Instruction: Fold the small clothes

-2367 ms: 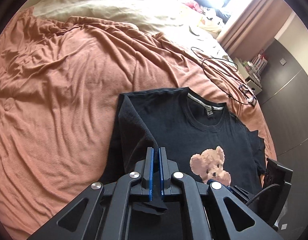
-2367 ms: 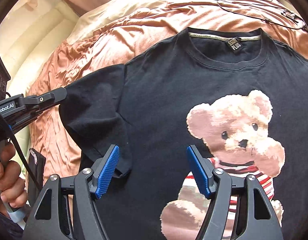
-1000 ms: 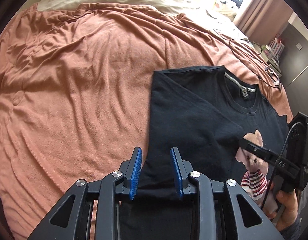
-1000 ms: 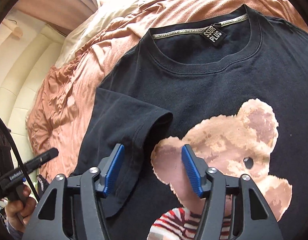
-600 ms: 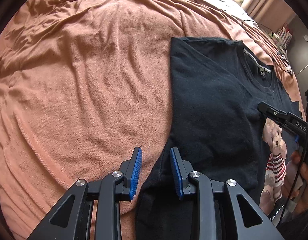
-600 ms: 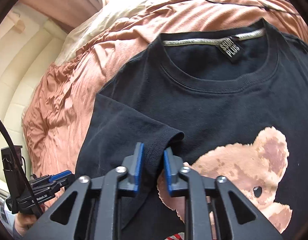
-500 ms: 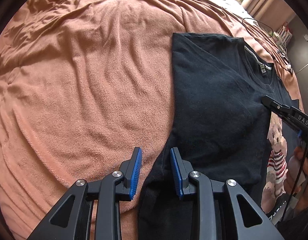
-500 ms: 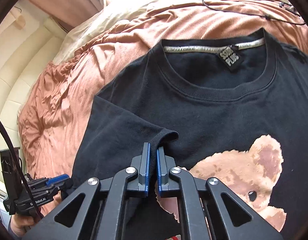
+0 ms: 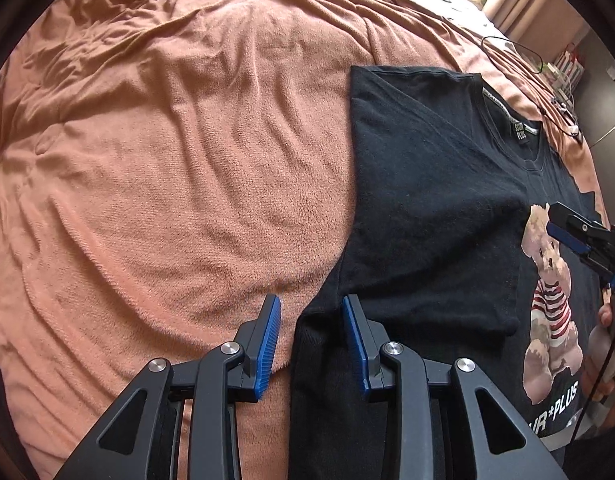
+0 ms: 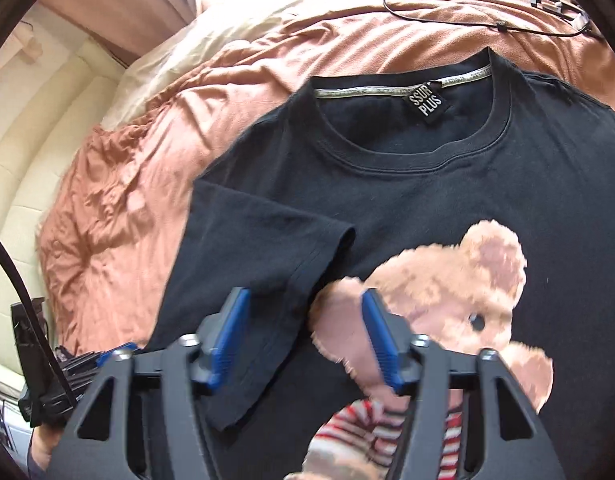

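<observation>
A black T-shirt [image 9: 435, 208] with a teddy bear print [image 9: 547, 288] lies flat on the bed. Its left sleeve [image 10: 263, 264] is folded in over the chest, next to the bear [image 10: 447, 280]. My left gripper [image 9: 311, 340] is open and empty, its jaws on either side of the shirt's left side edge. My right gripper [image 10: 307, 332] is open and empty just above the sleeve hem and the bear's ear. It also shows at the right edge of the left wrist view [image 9: 575, 236].
A wrinkled salmon blanket [image 9: 167, 160] covers the bed. A cream sheet [image 10: 247, 32] and padded headboard [image 10: 47, 128] lie beyond the collar. A black cable [image 10: 467, 4] lies on the blanket past the shirt. The left gripper shows low at left in the right view [image 10: 79, 364].
My right gripper had shut on the sleeve hem, and has now opened and let it go. My left gripper has stayed open and shifted slightly along the shirt's side edge.
</observation>
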{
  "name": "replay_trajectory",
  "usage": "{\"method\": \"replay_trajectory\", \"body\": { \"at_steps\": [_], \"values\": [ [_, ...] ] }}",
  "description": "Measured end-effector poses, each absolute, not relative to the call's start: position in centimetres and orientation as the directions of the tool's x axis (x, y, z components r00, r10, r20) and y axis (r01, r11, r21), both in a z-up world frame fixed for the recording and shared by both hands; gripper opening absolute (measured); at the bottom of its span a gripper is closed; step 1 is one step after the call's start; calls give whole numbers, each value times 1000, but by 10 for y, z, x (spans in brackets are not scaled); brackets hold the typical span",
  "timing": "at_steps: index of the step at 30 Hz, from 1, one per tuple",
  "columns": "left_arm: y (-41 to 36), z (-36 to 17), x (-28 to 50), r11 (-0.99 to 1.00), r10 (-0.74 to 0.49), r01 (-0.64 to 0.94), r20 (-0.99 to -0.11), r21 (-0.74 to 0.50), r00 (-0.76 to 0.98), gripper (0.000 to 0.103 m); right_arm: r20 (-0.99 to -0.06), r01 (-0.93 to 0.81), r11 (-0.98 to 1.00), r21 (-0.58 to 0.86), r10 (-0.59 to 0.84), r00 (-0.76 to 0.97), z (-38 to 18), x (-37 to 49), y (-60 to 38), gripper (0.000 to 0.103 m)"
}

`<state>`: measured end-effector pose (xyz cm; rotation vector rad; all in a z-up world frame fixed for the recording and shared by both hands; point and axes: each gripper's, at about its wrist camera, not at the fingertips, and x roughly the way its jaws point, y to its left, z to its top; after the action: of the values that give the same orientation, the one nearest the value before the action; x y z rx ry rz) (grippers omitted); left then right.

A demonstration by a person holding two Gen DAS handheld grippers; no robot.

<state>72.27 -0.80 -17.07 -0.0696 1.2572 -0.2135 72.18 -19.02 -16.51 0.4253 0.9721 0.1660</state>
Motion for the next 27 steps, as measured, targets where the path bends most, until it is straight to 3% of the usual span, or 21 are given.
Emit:
{"method": "replay_trajectory", "body": {
  "at_steps": [6,10,15,27],
  "values": [
    [-2,-164,711,978,-202,115,-931,-175,303,34,-745,24,855,517,436,506,-168,702,-186,58],
    [0,-166,705,977,-201,125,-932,-171,300,34,-747,12,840,542,476,464,-177,696,-179,50],
    [-3,-174,704,979,-188,128,-935,-156,300,34,-756,10,833,553,497,425,-186,697,-167,49],
    [4,-183,703,980,-196,94,-926,-175,322,34,-783,57,844,534,467,410,-202,710,-151,10]
  ]
}}
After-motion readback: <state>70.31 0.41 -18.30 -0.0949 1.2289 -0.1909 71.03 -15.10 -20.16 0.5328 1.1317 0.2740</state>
